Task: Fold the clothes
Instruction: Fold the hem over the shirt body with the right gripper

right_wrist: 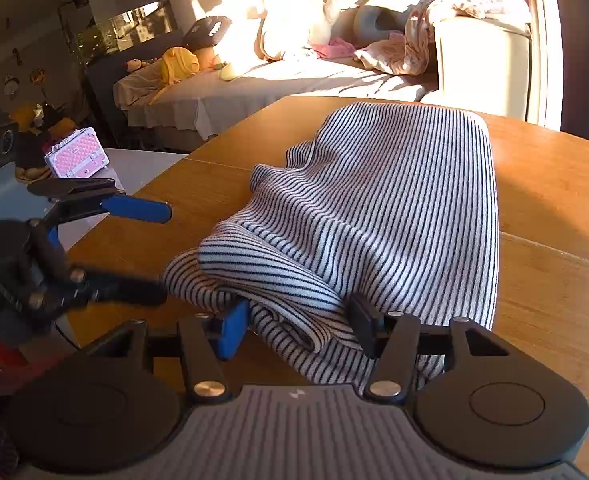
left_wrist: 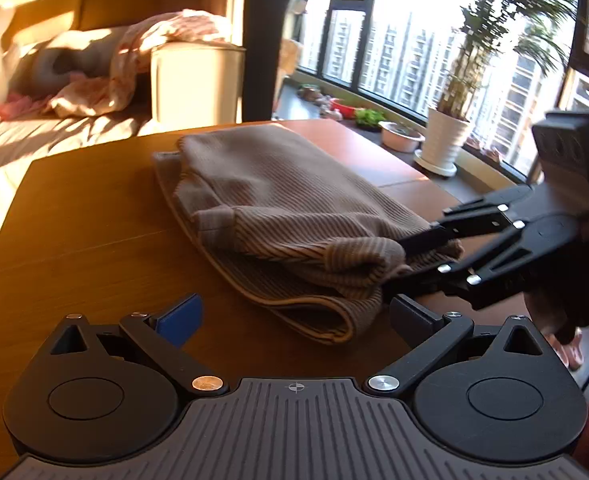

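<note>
I am partway through a fold. The striped ribbed knit garment [right_wrist: 394, 208] lies on the warm brown wooden table [right_wrist: 554, 208], already doubled over, its near end bunched into a thick roll. My right gripper [right_wrist: 298, 320] has that roll between its blue and black pads, fingers fairly narrow and pressing into the cloth, so I judge it is holding the fold. My left gripper [left_wrist: 294, 316] hangs wide open just beside the garment's near hemmed edge [left_wrist: 318, 320], gripping nothing.

Next, I think, the left must close on the loose edge so that both tools carry the roll over and lay it flat; the knit looks soft and likely to slump.

I can read no brand or writing; only a small crosshair mark [left_wrist: 295, 387] and a small light mark [right_wrist: 295, 394] show on the grippers' ribbed bodies.
</note>
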Motion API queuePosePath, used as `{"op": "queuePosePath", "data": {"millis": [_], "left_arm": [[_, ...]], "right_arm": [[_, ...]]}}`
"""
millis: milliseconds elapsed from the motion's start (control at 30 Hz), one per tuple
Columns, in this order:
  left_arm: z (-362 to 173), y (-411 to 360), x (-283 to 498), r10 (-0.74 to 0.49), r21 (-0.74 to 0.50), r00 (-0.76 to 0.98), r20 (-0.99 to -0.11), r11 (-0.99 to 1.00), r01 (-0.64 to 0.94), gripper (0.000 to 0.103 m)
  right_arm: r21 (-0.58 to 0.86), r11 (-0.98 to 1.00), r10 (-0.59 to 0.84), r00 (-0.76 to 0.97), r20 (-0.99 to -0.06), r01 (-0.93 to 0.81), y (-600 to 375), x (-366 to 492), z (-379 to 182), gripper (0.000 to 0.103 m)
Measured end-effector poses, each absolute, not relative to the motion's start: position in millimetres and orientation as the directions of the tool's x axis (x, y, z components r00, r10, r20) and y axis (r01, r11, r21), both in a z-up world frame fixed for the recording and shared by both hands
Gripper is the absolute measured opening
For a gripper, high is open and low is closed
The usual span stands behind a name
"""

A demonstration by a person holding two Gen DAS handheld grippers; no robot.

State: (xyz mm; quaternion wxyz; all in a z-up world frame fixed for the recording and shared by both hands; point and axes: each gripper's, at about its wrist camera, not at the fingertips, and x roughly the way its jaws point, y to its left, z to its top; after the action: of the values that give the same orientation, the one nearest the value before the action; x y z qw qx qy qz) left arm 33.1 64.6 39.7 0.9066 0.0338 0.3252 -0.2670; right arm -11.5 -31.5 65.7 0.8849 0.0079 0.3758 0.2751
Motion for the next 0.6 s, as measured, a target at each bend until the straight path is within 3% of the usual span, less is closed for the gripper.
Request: {"op": "queuePosePath", "data": {"millis": [133, 400, 467, 533, 600], "left_arm": [[35, 51, 30, -0.472, -0.069, 0.627, -0.62, 0.829, 0.555, 0.103], [17, 32, 50, -0.384, 0.027, 0.68, -0.625, 0.859, 0.51, 0.103], [20, 35, 56, -0.403, -0.026, 0.679, -0.614, 0.87, 0.493, 0.103], [24, 39, 62, -0.425, -0.097, 0.666, -0.613, 0.877, 0.47, 0.103], [27, 43, 69, -0.444, -0.162, 0.652, -0.615, 0.88, 0.446, 0.103]], "right_arm": [[0.231, 0.848, 0.497, 0.565, -0.659, -0.476, -31, -7, 65, 0.056], [0.128, 0.84, 0.471, 0.592, -0.654, -0.527, -25, -3, 71, 0.054], [-0.023, 0.844, 0.405, 0.666, -0.626, -0.535, -18, -21, 76, 0.059], [-0.204, 0.825, 0.331, 0.742, -0.583, -0.528, -9, -39, 74, 0.075], [-0.293, 0.799, 0.299, 0.769, -0.565, -0.526, -2, -50, 64, 0.075]]}}
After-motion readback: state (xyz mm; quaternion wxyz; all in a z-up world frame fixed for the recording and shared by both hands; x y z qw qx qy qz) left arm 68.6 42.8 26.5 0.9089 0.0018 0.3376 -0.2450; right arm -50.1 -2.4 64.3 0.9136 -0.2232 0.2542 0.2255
